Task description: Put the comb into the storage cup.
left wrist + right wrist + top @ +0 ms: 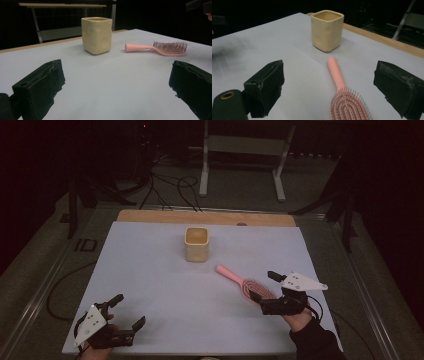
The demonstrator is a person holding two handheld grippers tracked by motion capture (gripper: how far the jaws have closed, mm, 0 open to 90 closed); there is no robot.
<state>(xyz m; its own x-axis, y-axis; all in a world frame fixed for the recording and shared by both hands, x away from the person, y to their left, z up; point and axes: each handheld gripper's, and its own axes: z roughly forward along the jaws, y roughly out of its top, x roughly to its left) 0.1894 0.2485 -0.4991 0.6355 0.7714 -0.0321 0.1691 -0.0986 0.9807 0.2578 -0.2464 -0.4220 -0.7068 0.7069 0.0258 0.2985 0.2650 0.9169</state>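
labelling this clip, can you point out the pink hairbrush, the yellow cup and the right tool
pink hairbrush (336, 72), right gripper view, on its handle
yellow cup (96, 36), left gripper view, on its front wall
right tool (265, 287), high view, midway between its fingertips

Dim room: grey floor (240, 190), black cables (170, 187), white metal stand (243, 145).

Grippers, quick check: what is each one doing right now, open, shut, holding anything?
Left gripper: open, holding nothing, over bare table at the near left.
Right gripper: open, jaws either side of the pink hairbrush head, not closed on it.
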